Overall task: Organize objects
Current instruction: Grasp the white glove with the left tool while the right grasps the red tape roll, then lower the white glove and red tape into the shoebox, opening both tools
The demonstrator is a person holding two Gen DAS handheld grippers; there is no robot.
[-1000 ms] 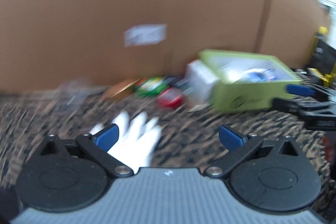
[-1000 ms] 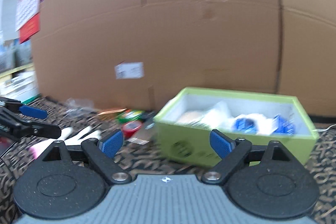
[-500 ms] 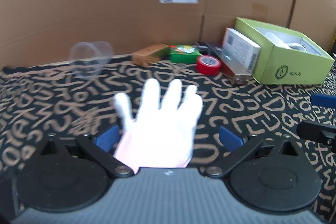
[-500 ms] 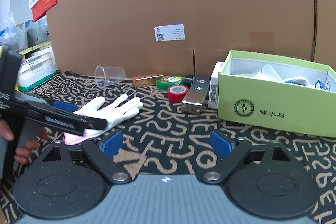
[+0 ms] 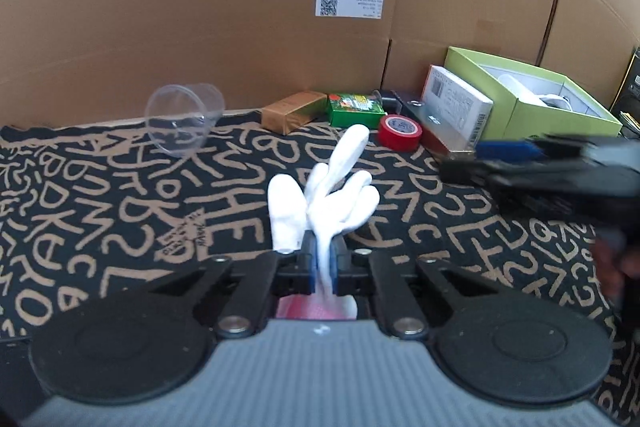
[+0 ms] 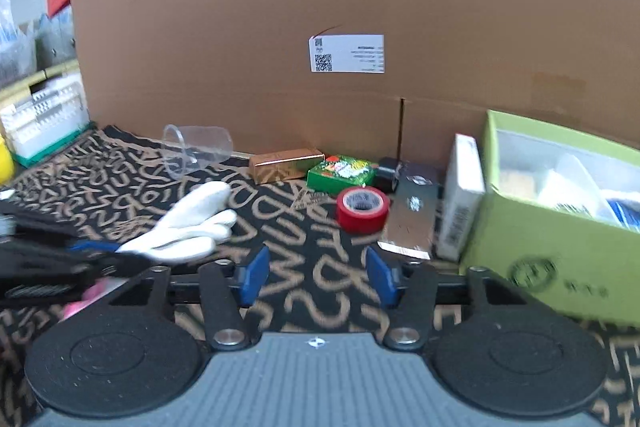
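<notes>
Patterned cloth [image 5: 120, 195], glove [image 5: 332, 187] in L gripper [image 5: 323, 267]

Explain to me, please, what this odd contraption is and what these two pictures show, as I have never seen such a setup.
There is no robot here: a person holds a two-finger claw in each hand, and each claw carries a fisheye camera looking forward along its blue fingers. One picture is from the left claw, the other from the right claw.

The left claw is shut on a white glove. The right claw is open and holds nothing.

On the patterned cloth lie a clear cup on its side, a gold box, a green packet, red tape and an open green box with items inside. A cardboard wall stands behind.
</notes>
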